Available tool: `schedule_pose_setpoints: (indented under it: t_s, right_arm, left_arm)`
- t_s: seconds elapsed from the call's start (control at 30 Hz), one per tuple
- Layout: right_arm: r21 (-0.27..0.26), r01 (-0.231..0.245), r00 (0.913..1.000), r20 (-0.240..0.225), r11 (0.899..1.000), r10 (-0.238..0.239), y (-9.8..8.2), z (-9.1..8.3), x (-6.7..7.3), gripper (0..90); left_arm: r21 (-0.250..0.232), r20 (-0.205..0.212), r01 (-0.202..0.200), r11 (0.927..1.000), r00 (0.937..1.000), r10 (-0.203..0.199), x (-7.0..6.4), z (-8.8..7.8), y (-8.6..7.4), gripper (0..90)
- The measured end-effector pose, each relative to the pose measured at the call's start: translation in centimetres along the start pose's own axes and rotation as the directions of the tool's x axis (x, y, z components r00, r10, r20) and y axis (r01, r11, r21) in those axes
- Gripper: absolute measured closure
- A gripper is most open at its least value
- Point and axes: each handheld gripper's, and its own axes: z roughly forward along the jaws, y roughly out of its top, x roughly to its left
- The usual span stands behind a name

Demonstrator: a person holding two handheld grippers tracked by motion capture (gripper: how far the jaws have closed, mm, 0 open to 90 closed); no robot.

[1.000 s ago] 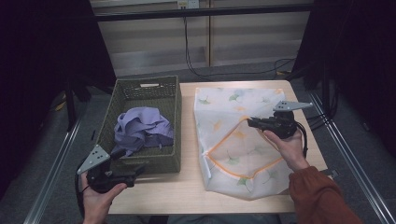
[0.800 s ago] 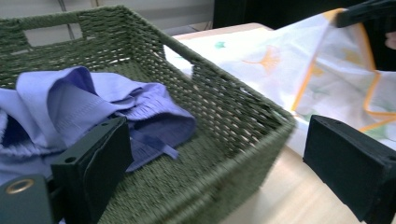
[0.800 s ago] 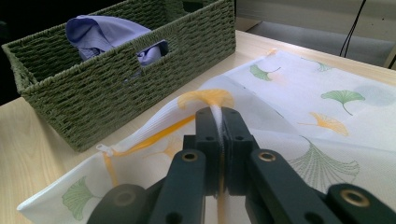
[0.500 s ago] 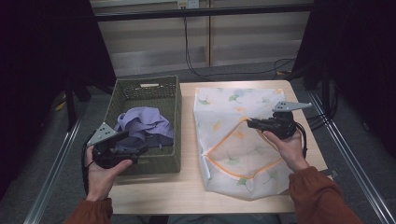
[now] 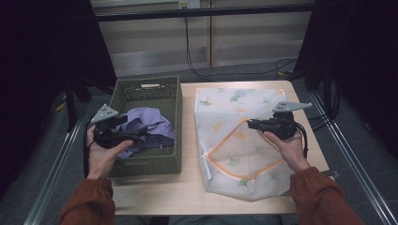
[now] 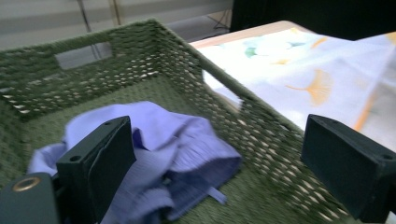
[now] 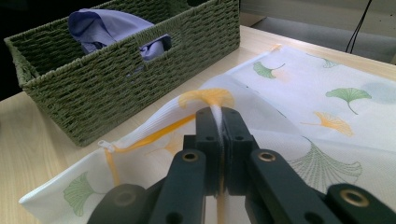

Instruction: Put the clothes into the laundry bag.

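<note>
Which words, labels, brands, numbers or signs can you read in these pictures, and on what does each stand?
None can be read. The mesh bag carries only printed leaves, no lettering. The green basket, the purple cloth and the table bear no text or label.

Pale wooden table (image 5: pixel 187 187), black cables (image 5: pixel 197 63) behind.

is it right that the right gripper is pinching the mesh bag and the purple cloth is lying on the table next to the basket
Not quite. The right gripper is shut on the mesh bag, but the purple cloth lies inside the green basket, not on the table beside it. The high view shows this, and the left gripper view confirms it.
</note>
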Motion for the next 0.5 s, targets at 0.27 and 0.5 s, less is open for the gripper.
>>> schedule_pose_setpoints:
  t_s: [0.27, 0.5]
  right_arm:
    - [0.007, -0.001, 1.0000, -0.007, 1.000, 0.001, 0.0, 0.1, 0.2, 87.8]
    - [0.010, 0.003, 0.9999, -0.012, 1.000, -0.003, 0.0, 0.2, 0.2, 87.7]
  left_arm:
    - [0.033, -0.041, -0.002, 0.9995, 0.9991, 0.004, 2.1, 1.5, 1.9, 9.5]
    - [0.119, -0.073, 0.021, 0.9926, 0.9973, -0.012, 3.6, 3.9, 1.1, 11.7]
